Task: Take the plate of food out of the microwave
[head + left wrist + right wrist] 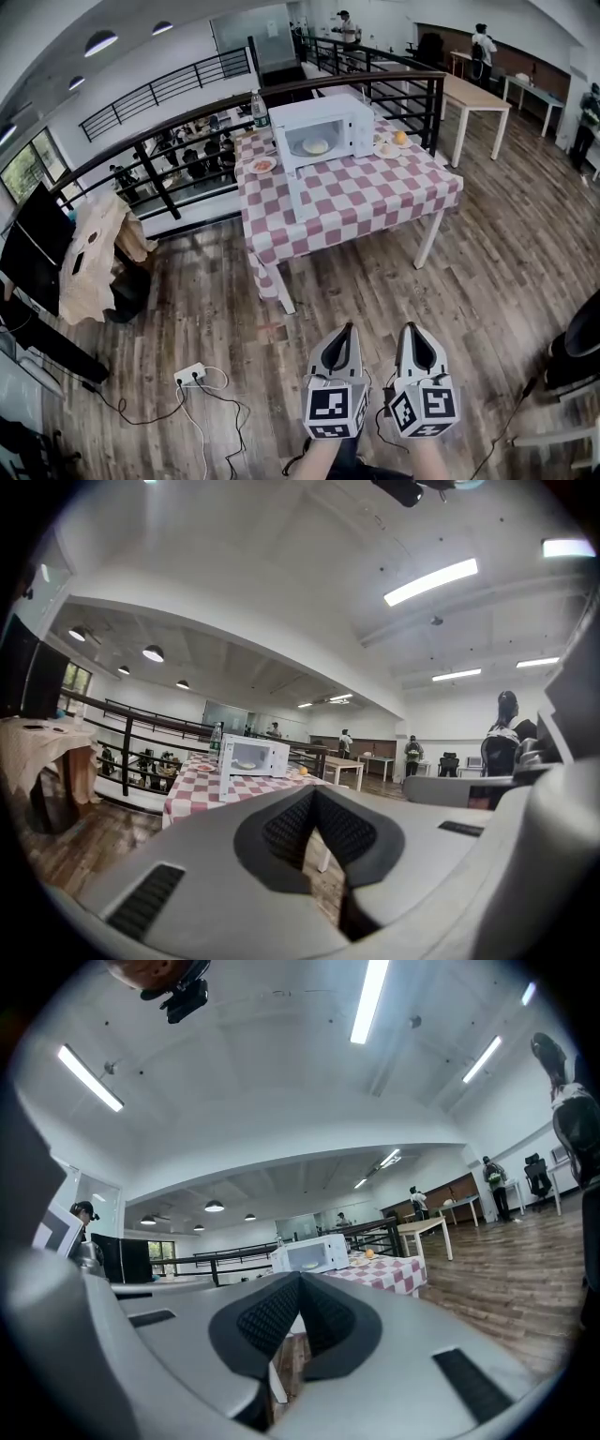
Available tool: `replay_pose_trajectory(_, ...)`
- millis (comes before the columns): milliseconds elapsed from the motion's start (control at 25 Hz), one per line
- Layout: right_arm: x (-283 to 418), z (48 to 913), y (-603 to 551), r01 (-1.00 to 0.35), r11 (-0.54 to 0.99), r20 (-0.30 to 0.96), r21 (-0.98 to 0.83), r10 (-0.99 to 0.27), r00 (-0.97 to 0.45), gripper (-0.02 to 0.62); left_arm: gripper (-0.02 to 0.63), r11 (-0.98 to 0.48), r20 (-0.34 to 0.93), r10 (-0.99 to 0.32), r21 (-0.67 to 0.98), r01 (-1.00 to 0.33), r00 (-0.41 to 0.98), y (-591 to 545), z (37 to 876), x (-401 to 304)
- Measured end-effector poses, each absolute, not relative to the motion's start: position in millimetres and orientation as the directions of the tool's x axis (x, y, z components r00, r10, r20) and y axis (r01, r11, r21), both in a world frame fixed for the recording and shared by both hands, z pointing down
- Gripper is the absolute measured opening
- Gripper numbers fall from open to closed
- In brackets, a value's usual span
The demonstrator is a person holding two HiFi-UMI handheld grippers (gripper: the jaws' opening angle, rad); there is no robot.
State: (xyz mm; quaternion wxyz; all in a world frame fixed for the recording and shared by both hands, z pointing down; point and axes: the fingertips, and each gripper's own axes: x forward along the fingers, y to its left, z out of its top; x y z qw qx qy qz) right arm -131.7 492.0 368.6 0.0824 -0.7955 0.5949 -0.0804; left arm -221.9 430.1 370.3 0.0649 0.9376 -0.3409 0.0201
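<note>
Claw left (pixel 349 328): closed, empty | claw right (pixel 411 328): closed, empty | microwave (pixel 352 114): plate of food (pixel 316 146) inside

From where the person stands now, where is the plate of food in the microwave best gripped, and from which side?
Probably its near rim, coming in level through the open front of the microwave. The plate lies flat in the cavity, walled on every other side; the door stands open at the left. The left tool and right tool are shut, so one must open first.
</note>
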Motion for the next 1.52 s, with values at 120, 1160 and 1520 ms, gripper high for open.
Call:
replay_pose_trajectory(120,-123,364,463,-0.936,-0.275,0.019,-0.218,-0.96,0.278,-0.008,0.014,-0.768,0.062,-0.629,0.105,-0.632,0.775,403,364,-207)
replay_pose_trajectory(1160,-56,369,294,-0.94,-0.287,0.021,-0.183,-0.957,0.288,-0.008,0.015,-0.795,0.024,-0.593,0.142,-0.59,0.805,237,363,-126)
replay_pose_trajectory(1520,-7,373,241,-0.952,-0.24,0.012,-0.189,-0.97,0.242,-0.008,0.015,-0.751,0.038,-0.65,0.117,-0.649,0.759,187,370,-87)
